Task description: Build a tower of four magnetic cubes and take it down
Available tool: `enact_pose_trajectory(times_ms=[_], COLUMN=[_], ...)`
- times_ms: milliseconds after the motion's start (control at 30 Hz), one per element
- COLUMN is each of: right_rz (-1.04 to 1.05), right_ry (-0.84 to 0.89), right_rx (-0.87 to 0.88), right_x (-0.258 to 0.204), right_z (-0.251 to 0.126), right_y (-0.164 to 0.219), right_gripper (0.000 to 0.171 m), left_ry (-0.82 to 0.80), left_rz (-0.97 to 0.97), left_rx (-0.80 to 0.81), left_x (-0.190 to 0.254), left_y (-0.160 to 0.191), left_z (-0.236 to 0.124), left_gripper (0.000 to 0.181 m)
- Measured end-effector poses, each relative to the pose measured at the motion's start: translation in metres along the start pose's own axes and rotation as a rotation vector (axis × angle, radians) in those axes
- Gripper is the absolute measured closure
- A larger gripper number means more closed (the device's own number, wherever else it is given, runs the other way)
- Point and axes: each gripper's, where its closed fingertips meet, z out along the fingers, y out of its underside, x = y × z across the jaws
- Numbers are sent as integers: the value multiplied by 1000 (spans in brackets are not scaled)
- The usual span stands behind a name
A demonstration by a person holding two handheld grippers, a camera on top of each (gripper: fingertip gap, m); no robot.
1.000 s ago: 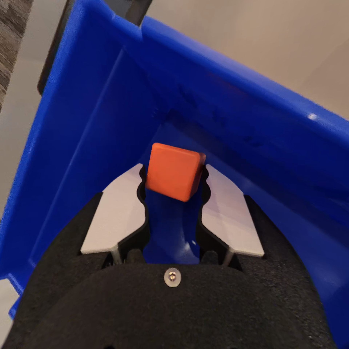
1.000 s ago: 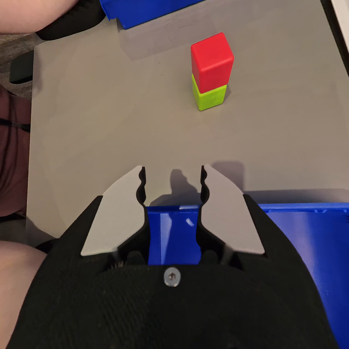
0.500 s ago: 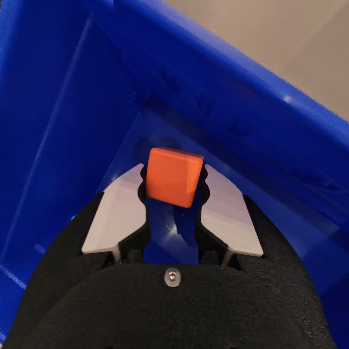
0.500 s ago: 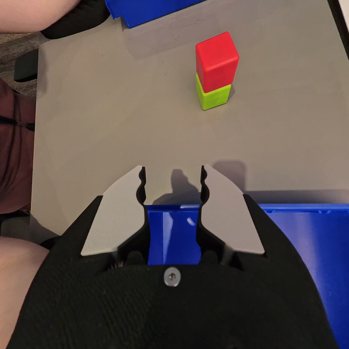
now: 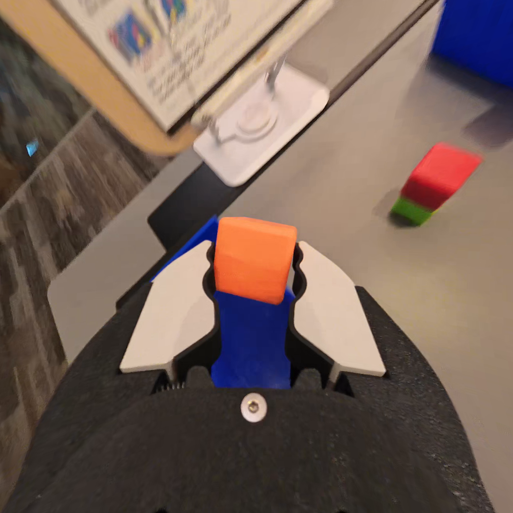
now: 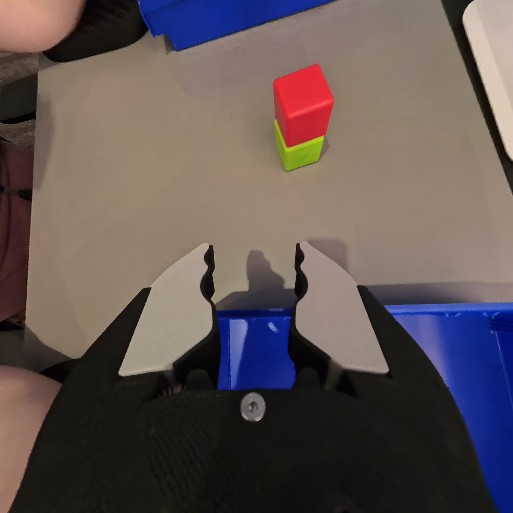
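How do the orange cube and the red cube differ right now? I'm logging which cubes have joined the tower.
The orange cube is clamped between the left gripper's jaws, above the table; the red cube sits free on top of the green cube, touched by no gripper. The orange cube is not yet on the stack; the red cube is its top. Both are rounded-edge cubes that look about the same size.

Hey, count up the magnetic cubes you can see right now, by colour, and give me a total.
Orange plastic cube, clamped in the left tool: 1
Red plastic cube, top of the stack on the grey table: 1
Lime green plastic cube, under the red one: 1
Total: 3
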Motion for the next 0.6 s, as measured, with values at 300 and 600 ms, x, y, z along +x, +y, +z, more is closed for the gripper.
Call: enact_pose_trajectory(times_ms=[300,600], right_rz=[-4,-3], right_ry=[19,4], right_rx=[-6,2], right_x=[2,2], right_z=[2,3], right_y=[-2,-3], right_gripper=[114,114], left_ry=[275,355], left_rz=[82,109], left_rx=[141,79], left_x=[137,162], left_y=[-60,-54], left_z=[37,71], left_gripper=[129,129])
